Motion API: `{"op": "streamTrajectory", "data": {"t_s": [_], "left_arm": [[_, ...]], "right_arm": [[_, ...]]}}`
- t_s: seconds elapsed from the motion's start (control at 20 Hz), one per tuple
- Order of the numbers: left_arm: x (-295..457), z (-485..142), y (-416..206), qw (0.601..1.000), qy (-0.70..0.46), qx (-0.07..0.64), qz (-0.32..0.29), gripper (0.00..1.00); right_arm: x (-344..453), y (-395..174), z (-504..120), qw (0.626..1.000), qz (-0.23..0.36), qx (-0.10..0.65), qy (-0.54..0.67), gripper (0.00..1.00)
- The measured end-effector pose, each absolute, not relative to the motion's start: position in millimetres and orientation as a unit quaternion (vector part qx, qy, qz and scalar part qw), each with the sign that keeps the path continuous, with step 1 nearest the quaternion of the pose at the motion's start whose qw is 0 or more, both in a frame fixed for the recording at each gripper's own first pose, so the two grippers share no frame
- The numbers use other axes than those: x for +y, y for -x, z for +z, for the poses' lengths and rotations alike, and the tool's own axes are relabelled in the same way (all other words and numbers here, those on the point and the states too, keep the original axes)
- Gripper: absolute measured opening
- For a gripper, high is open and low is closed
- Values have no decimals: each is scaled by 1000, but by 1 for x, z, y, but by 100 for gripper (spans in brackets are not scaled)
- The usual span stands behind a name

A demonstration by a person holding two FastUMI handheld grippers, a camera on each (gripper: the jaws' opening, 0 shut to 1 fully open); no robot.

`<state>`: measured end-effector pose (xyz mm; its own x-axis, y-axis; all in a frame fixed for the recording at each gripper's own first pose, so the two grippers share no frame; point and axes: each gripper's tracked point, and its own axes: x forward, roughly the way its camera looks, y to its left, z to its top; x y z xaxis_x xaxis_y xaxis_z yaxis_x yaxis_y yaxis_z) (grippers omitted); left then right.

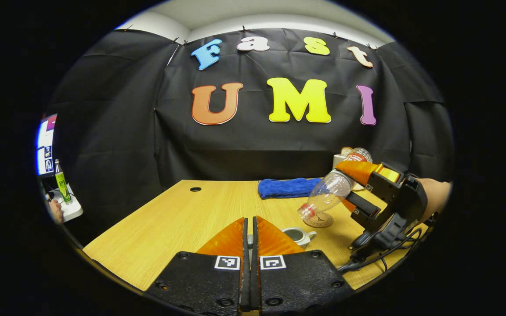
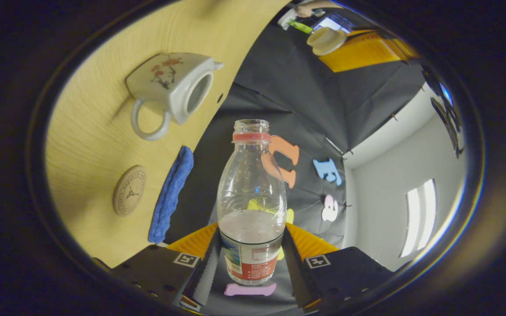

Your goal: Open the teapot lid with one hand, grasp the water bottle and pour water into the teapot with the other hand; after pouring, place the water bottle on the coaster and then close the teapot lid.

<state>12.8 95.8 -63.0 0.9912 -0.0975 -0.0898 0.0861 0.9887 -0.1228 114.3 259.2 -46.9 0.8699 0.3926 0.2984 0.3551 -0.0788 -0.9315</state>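
The water bottle (image 2: pixel 252 197) is clear plastic with a red neck ring, its cap off and its label down by the base. The right gripper (image 2: pixel 253 259) pinches it low on the body, one finger on each side. From the left gripper view the bottle (image 1: pixel 330 193) hangs tilted in the air, mouth pointing down over the right part of the table (image 1: pixel 182 219), above the round coaster (image 1: pixel 318 219). A little water sits inside it.

The teapot (image 2: pixel 169 87) is white with a red blossom pattern, a loop handle and a short spout; its top is open and it stands on the wood near the coaster (image 2: pixel 129 190). The left gripper (image 1: pixel 250 239) has its fingers pressed together on a small grey piece, which I cannot make out. A pale lid (image 2: pixel 325 40) shows far off in the right gripper view.

A folded blue cloth (image 1: pixel 284 187) lies along the table's far edge. A green bottle (image 1: pixel 62 181) stands on a white stand at the left.
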Motion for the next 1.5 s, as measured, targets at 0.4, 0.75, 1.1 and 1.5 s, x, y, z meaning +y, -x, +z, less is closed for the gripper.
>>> {"op": "streamTrajectory", "data": {"t_s": [0.4,0.75,1.1,1.5], "left_arm": [[92,-75,-18,996,50,65,-40,3],[75,-82,-22,995,51,70,-50,3],[77,-98,-30,994,53,89,-41,3],[82,-111,-36,993,59,99,-30,3]], "right_arm": [[234,-130,-32,846,97,-136,507,74],[226,-161,-50,938,149,-28,312,72],[245,-181,-93,968,230,78,66,74],[256,-197,-106,963,250,102,-21,72]]}}
